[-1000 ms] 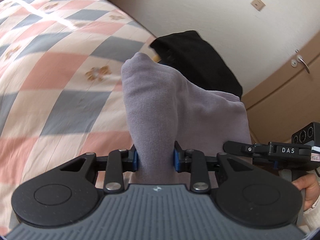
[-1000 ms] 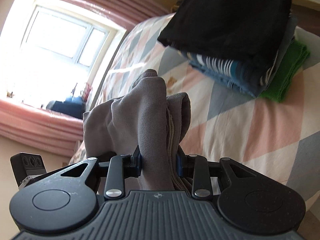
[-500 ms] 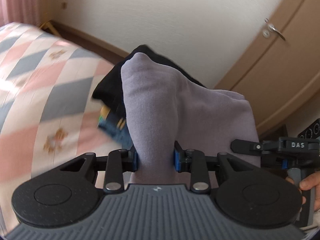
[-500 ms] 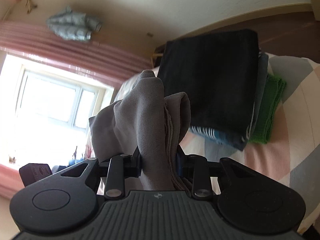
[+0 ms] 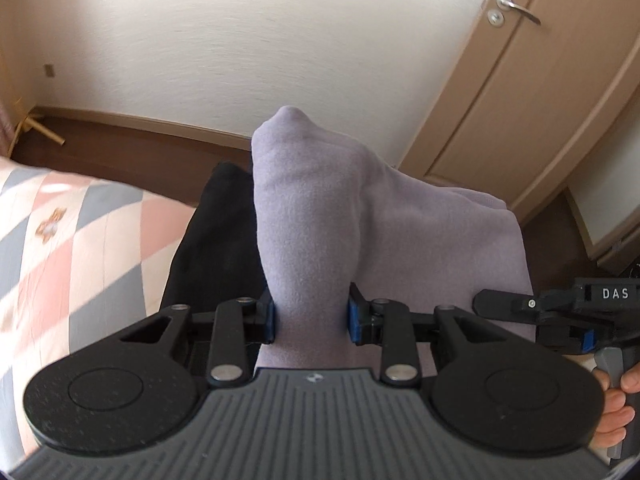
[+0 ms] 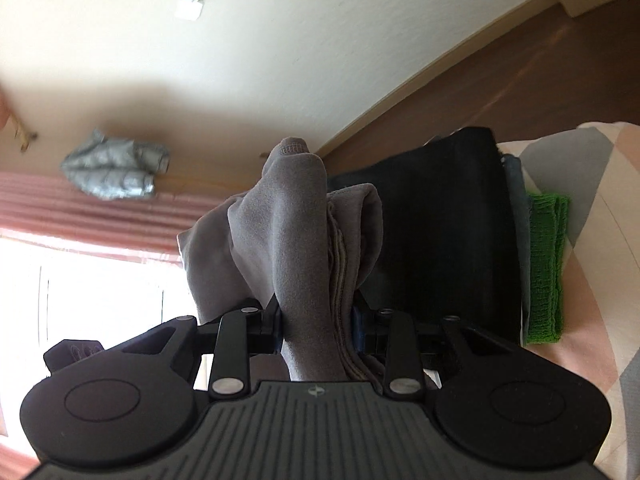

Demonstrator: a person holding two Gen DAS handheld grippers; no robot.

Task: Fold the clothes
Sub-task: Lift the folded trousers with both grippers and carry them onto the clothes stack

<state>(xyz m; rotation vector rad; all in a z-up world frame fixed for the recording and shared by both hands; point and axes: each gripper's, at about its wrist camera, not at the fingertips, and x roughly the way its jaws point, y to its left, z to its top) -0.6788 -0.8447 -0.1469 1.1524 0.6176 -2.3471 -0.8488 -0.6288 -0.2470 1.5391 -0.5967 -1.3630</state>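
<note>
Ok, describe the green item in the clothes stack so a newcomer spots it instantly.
Find the bed with the pink-and-grey checked cover. A pile of folded clothes sits on it by the edge nearest the wall. The green knit piece lies at the bottom, under black and blue layers, the only bright colour there.

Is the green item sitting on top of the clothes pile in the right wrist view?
No, the green item lies at the bottom of the pile, with the black garment on top.

garment [image 5: 308, 220] over stack [image 6: 448, 232], on bed [image 5: 92, 240]
</note>
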